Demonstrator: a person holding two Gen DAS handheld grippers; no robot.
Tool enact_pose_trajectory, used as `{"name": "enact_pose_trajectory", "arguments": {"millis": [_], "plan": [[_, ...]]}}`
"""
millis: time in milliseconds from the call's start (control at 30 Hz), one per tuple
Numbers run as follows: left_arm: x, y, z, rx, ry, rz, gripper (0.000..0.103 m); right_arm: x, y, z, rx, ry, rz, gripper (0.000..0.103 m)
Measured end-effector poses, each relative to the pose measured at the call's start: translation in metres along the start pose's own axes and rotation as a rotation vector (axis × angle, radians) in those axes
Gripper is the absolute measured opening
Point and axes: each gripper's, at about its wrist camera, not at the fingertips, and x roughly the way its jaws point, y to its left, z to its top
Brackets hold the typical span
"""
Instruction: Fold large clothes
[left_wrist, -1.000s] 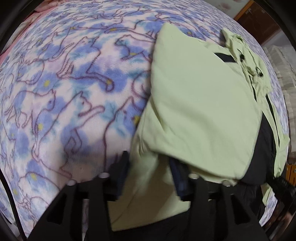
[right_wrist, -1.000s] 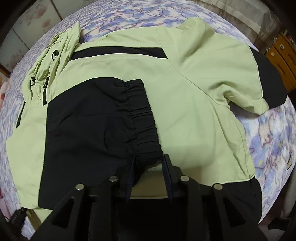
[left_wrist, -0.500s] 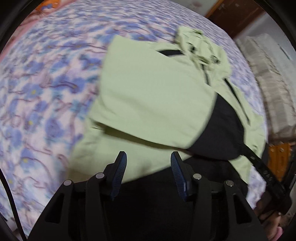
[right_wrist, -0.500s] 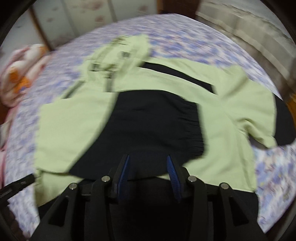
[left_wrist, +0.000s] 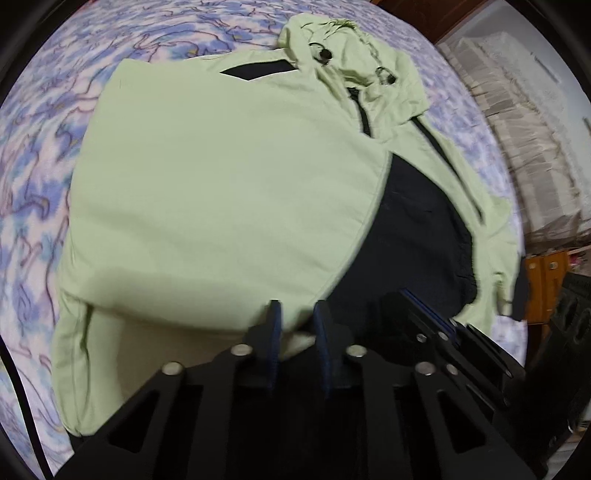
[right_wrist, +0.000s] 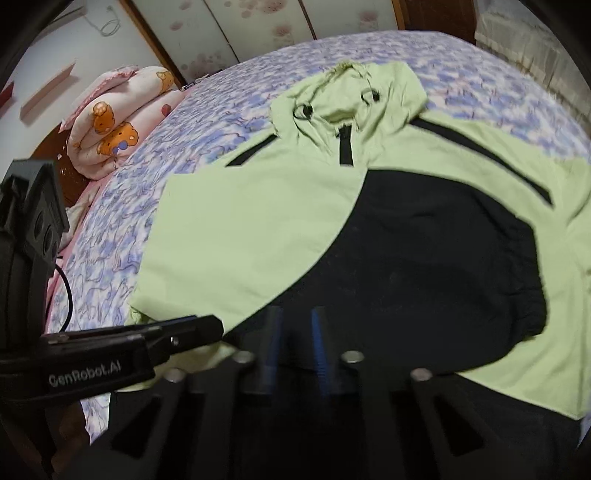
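- The jacket (left_wrist: 229, 206) lies on the patterned bed cover (left_wrist: 44, 147), sleeves folded in, hood (right_wrist: 354, 92) at the far end.
- The left gripper (left_wrist: 295, 317) is closing, with pale green hem cloth between its pads.
- The right gripper (right_wrist: 293, 325) is closed at the black hem (whether it pinches cloth is unclear).
- Risk: a shallow bite catches one layer only, so the hem slips out, or the folded sleeves slide apart, when lifted.
- The near hem is hidden behind both gripper bodies; motion blur softens the fingertips.
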Motion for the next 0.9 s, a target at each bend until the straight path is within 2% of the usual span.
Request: {"name": "enact_pose_trajectory", "arguments": {"millis": [133,233,300,467,633,767,900], "plan": [[0.014,0.007,0.006,0.016,0.026,0.057,0.006,0.016,-0.007,-0.002,0.000,0.022,0.000,0.000],[0.013,0.016,0.008,0.029,0.001,0.180,0.006,0.022,-0.017,0.000,-0.007,0.037,-0.055,0.000],[0.009,0.034,0.008,-0.021,-0.001,0.217,0.006,0.023,-0.030,0.000,0.019,0.049,-0.089,0.000],[-0.007,0.086,0.004,-0.133,-0.036,0.215,0.006,0.009,-0.073,-0.002,0.074,0.059,-0.226,0.000],[-0.010,0.111,0.001,-0.130,-0.045,0.251,0.005,-0.003,-0.105,-0.004,0.108,0.051,-0.326,0.000],[-0.015,0.107,0.000,-0.113,-0.045,0.266,0.005,-0.008,-0.111,-0.003,0.134,0.053,-0.326,0.000],[-0.032,0.070,0.019,-0.018,-0.070,0.179,0.005,-0.027,-0.095,0.013,0.135,-0.026,-0.229,0.000]]}}
